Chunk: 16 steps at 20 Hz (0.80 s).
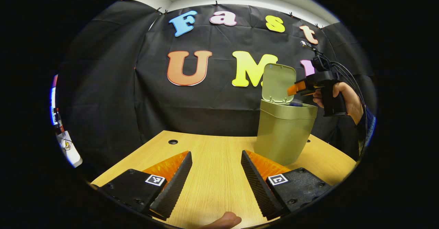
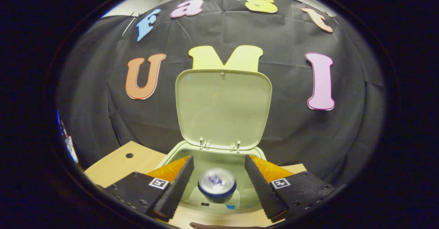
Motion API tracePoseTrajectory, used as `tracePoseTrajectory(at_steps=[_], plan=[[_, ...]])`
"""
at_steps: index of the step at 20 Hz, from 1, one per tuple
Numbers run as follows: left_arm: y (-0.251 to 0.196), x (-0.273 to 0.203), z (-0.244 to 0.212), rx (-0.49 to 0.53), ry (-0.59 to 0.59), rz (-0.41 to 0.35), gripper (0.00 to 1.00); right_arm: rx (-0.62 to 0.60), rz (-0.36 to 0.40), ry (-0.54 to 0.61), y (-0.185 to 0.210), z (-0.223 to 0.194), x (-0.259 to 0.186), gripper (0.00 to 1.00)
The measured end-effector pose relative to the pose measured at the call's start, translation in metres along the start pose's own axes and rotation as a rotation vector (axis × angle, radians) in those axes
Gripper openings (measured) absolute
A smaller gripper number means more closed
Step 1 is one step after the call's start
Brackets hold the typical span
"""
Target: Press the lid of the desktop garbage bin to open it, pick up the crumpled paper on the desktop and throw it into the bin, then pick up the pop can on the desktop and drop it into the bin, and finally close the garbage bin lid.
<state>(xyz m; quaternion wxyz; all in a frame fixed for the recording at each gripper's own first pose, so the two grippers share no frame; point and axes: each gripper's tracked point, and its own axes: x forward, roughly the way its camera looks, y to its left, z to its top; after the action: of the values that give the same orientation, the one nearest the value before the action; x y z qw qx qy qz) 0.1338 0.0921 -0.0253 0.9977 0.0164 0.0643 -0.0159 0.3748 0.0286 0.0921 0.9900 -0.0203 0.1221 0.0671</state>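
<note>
right gripper [image 2: 219,174] over the open bin [image 2: 171,157], fingers spread wide, pop can [image 2: 217,186] between them but untouched, blurred, end-on to the camera, long axis pointing down into the bin, lid [image 2: 223,109] upright beyond, left gripper [image 1: 216,169] parted above bare table [image 1: 212,146]

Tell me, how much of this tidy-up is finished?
The lid stands open. The can is dropping between the right tongs' open jaws into the bin, blurred and unheld. The paper's whereabouts can't be confirmed. Closing the lid is left.
</note>
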Motion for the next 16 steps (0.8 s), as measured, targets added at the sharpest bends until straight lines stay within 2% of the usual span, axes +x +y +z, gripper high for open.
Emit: tracePoseTrajectory(at_steps=[1, 6, 16], plan=[[0.000, 0.002, -0.001, 0.008, 0.006, 0.000, 0.93, -0.007, -0.002, -0.019, 0.001, 0.007, -0.007, 0.97], [0.001, 0.003, -0.007, 0.021, 0.022, 0.000, 0.93, -0.019, -0.020, -0.087, 0.003, 0.055, -0.028, 0.95], [0.016, 0.003, -0.004, 0.028, 0.010, 0.008, 0.93, -0.021, -0.058, -0.172, 0.020, 0.163, -0.013, 0.94]])
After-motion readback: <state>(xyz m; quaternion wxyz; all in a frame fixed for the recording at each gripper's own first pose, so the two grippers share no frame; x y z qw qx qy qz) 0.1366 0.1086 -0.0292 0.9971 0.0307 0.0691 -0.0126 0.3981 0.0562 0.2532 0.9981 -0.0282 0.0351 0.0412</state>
